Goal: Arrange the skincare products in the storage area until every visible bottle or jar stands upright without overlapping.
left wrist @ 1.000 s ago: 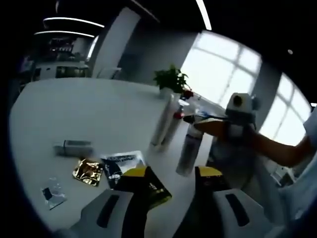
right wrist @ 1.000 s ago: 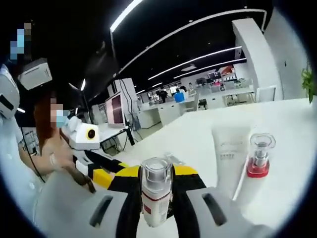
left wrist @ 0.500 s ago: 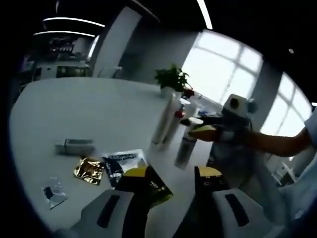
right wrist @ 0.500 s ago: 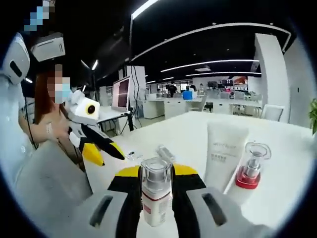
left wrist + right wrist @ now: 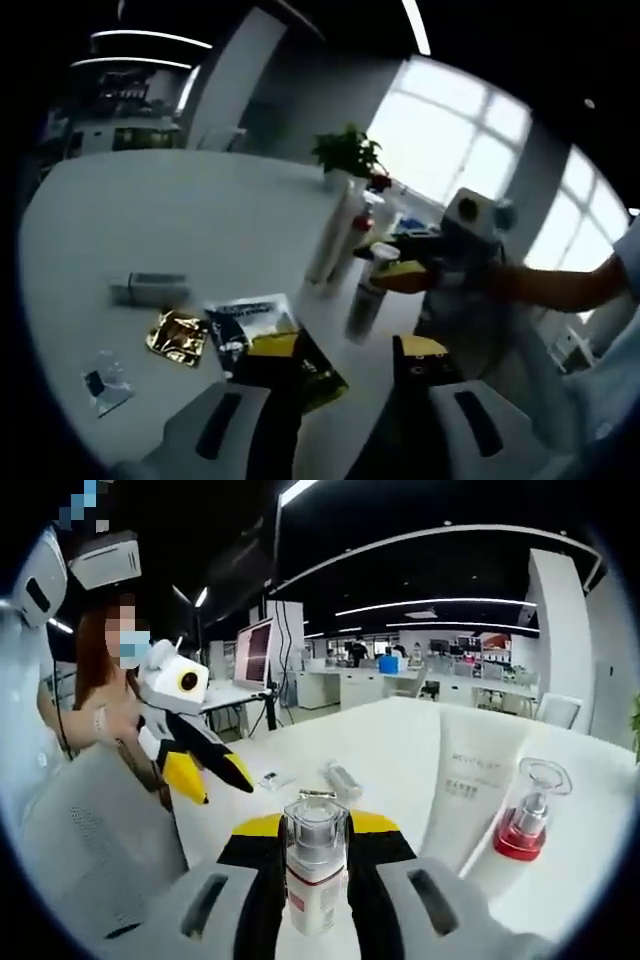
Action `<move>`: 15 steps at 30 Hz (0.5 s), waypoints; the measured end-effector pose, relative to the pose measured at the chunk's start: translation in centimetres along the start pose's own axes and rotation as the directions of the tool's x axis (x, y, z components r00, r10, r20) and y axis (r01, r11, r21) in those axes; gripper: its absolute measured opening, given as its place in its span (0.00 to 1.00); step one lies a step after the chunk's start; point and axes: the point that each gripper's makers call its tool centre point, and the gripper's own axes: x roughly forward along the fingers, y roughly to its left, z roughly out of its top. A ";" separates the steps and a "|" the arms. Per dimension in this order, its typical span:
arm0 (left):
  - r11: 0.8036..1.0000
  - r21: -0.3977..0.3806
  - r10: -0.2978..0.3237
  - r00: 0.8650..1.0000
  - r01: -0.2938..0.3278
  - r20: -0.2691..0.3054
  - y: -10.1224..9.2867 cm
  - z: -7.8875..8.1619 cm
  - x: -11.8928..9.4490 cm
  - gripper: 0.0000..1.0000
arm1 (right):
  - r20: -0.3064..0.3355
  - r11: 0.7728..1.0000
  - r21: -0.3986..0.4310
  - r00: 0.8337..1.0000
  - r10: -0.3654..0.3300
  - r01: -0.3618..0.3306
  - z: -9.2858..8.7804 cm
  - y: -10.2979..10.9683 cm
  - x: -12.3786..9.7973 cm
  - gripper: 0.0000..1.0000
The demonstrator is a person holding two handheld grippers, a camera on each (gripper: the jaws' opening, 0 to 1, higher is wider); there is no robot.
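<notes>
Place: open-plan office | Evidence: long white ceiling light strips point(image 5: 440, 602) above rows of white desks point(image 5: 350, 685) | dark computer monitor on a stand point(image 5: 254, 655) near those desks | tall grid-paned window point(image 5: 450, 150) behind the green potted plant point(image 5: 345, 155) on the round white table point(image 5: 150, 220)

In the right gripper view, a small bottle point(image 5: 316, 875) stands between the jaws of the right gripper point(image 5: 316, 880), on the table point(image 5: 390, 750). To its right and farther back stands a tube point(image 5: 465, 785). A pump bottle point(image 5: 528, 815) stands just beside the tube, on its right. The left gripper point(image 5: 205, 770) hangs over the table at the left. A little stick point(image 5: 343, 778) lies on the table behind the small bottle.

In the left gripper view, packets point(image 5: 250, 330) lie on the table just before the left gripper's jaws. A small box point(image 5: 148, 288) lies to their left. A plant point(image 5: 347, 155) stands at the far side, behind the tube point(image 5: 330, 240).
</notes>
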 end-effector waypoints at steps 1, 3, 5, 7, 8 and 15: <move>1.000 0.000 0.002 1.000 -0.002 0.001 0.0 0.0 0.0 0.32 | -0.003 1.000 -0.012 1.000 -0.003 0.003 -0.1 -0.1 0.0 0.22; 1.000 -0.003 0.003 1.000 -0.003 0.004 0.1 0.1 0.0 0.32 | -0.002 1.000 -0.022 1.000 -0.004 0.004 -0.1 -0.2 0.0 0.22; 1.000 -0.007 0.004 1.000 -0.004 0.006 0.1 0.1 -0.1 0.32 | -0.002 1.000 -0.026 1.000 -0.014 0.014 -0.2 -0.4 0.0 0.22; 1.000 -0.007 0.005 1.000 -0.005 0.009 0.2 0.2 -0.1 0.32 | -0.012 0.999 -0.035 1.000 -0.025 0.024 -0.4 -0.6 0.2 0.22; 1.000 -0.008 0.005 1.000 -0.005 0.008 0.1 0.2 -0.1 0.32 | -0.013 0.999 -0.032 1.000 -0.023 0.023 -0.4 -0.6 0.2 0.22; 1.000 -0.007 0.006 1.000 -0.006 0.004 0.1 0.0 -0.1 0.32 | -0.028 0.999 -0.054 1.000 0.002 -0.003 -0.9 0.2 0.8 0.23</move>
